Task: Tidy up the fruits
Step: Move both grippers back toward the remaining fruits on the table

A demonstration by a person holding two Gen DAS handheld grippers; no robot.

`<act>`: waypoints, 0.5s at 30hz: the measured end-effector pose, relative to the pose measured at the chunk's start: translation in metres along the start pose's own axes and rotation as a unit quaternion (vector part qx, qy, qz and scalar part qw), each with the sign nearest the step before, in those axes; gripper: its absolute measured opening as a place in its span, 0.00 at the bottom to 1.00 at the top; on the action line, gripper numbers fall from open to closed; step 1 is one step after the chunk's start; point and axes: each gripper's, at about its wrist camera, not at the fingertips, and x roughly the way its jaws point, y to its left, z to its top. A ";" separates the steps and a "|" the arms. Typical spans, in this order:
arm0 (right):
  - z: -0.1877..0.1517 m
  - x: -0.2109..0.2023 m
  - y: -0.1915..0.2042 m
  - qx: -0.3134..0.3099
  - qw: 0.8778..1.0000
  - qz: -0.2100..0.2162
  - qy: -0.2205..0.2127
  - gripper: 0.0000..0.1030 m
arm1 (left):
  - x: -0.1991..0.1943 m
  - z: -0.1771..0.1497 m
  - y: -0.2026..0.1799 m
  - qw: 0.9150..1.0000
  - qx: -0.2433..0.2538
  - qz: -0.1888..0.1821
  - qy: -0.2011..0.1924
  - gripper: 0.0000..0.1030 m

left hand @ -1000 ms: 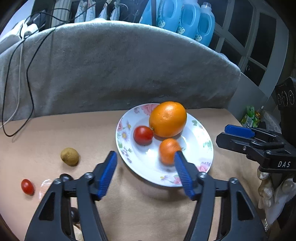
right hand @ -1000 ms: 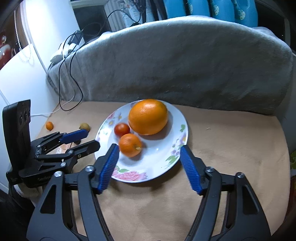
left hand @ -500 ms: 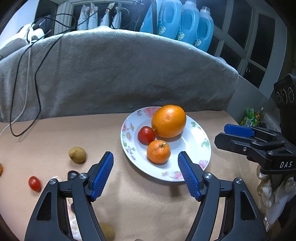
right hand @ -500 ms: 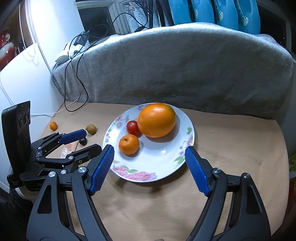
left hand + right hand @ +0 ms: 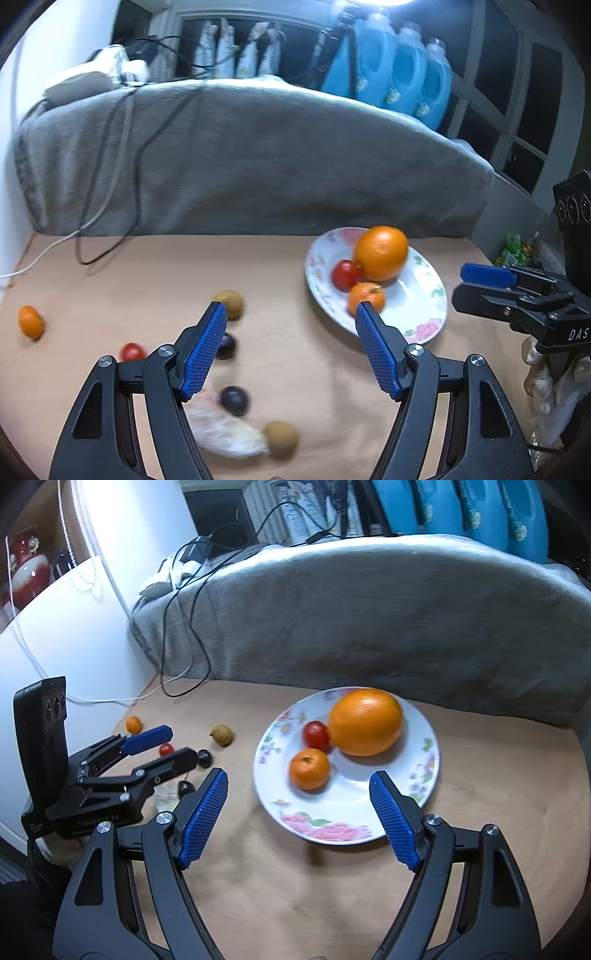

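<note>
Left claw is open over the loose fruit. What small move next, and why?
Probably lower the open left claw toward the dark round fruit beside its left finger. Three fruits already sit on the white floral plate; this one lies loose on the tan tabletop, closest to the fingertips.

We see a glossy glazed plate on the matt tan cloth of the counter, backed by a rough grey blanket. The left hand-held gripper looks like matt black plastic with dimpled blue pads; the big orange has a faint sheen.
</note>
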 end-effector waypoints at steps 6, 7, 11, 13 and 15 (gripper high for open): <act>0.002 0.008 0.023 -0.026 0.999 0.018 0.008 0.79 | -0.011 -0.003 0.029 1.000 -0.015 0.026 -0.004 0.70; 0.002 0.009 0.027 -0.030 0.999 0.022 0.010 0.79 | -0.012 -0.004 0.034 0.999 -0.018 0.031 -0.003 0.70; 0.003 0.018 0.043 -0.049 0.998 0.033 0.020 0.79 | -0.017 -0.008 0.054 0.998 -0.030 0.046 -0.001 0.70; 0.003 0.023 0.051 -0.057 0.997 0.038 0.026 0.79 | -0.020 -0.010 0.063 0.998 -0.036 0.054 0.000 0.70; 0.003 0.028 0.058 -0.063 0.996 0.044 0.033 0.79 | -0.022 -0.013 0.071 0.997 -0.041 0.060 0.000 0.70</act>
